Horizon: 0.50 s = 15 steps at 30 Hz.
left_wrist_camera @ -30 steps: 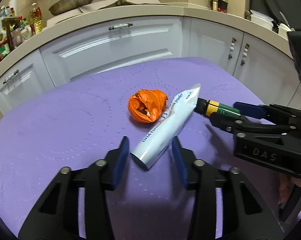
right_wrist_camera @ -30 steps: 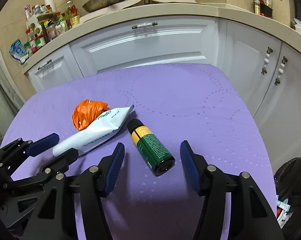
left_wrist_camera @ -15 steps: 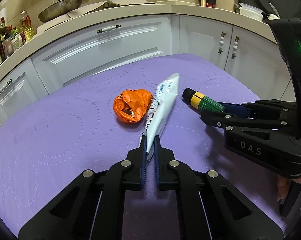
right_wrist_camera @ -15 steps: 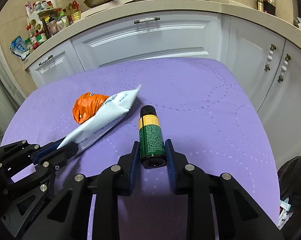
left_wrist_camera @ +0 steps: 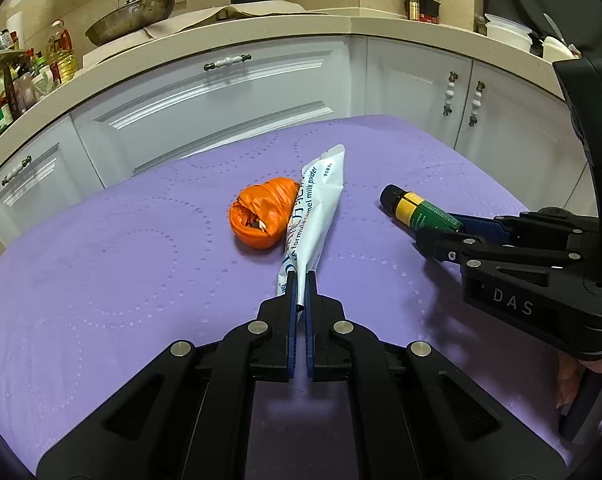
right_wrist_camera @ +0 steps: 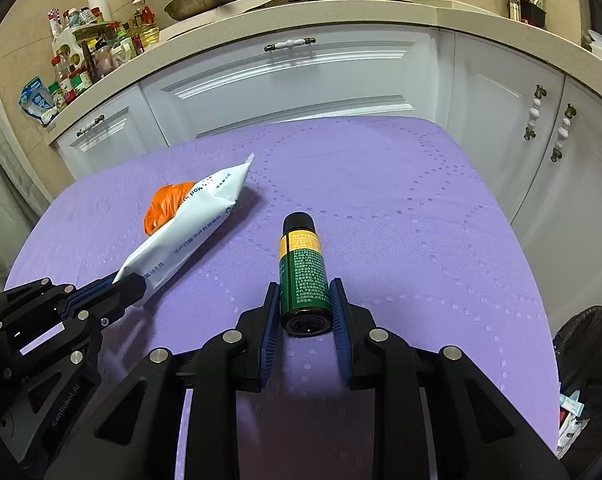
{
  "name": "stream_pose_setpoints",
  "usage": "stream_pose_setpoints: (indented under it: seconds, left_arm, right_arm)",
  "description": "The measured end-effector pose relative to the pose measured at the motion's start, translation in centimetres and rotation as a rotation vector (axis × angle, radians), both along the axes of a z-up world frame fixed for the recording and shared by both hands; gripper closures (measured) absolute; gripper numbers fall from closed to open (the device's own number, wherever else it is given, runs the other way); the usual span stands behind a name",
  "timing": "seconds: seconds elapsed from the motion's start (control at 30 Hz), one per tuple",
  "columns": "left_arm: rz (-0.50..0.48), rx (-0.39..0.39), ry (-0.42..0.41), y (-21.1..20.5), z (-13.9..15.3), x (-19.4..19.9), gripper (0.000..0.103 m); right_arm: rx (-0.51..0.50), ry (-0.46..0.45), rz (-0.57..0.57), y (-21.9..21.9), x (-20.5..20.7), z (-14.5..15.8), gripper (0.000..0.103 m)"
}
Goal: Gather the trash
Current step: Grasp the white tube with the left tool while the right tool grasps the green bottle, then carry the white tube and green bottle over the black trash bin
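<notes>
Purple embossed cloth (left_wrist_camera: 101,280) covers the counter, white kitchen cabinets behind. Both claws are loaded.

Left claw (left_wrist_camera: 299,280): pressed together on the near end of the white foil milk-powder sachet (left_wrist_camera: 317,208), pinching only the flattened tail. Sachet runs away from the claw, its far end looks clear of the cloth, its side touching the crumpled orange plastic wrapper (left_wrist_camera: 261,216).

Right claw (right_wrist_camera: 304,304): pads clamped on the lower body of the small green bottle with yellow band and black cap (right_wrist_camera: 301,264), cap pointing away, bottle near level.

Step in hand, as I read it: lift both and carry them to the black-lined trash bin (right_wrist_camera: 589,344), at the right edge of the right wrist view.

Doing it well:
- Raise the left straight up first, or the sachet drags the orange wrapper along.
- Thin pinch, so no swinging; the sachet can slip.
- Keep the bottle level; round body can rotate between pads.
- Release only over the bin.
- Orange wrapper remains on the cloth, one more pick.
</notes>
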<state>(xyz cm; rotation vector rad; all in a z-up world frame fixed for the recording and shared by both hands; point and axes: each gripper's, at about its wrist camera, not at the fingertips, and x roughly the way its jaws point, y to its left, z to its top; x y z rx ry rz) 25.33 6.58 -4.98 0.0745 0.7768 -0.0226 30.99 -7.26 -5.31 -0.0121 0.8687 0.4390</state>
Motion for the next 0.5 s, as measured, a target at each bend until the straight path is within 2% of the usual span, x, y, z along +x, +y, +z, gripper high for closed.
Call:
stream_pose_setpoints:
  seconds: [0.5]
  left_arm:
    - [0.019, -0.024, -0.035, 0.4, 1.0, -1.4, 0.1]
  right_arm:
    - [0.029, -0.019, -0.036, -1.9, -1.1, 0.4, 0.078]
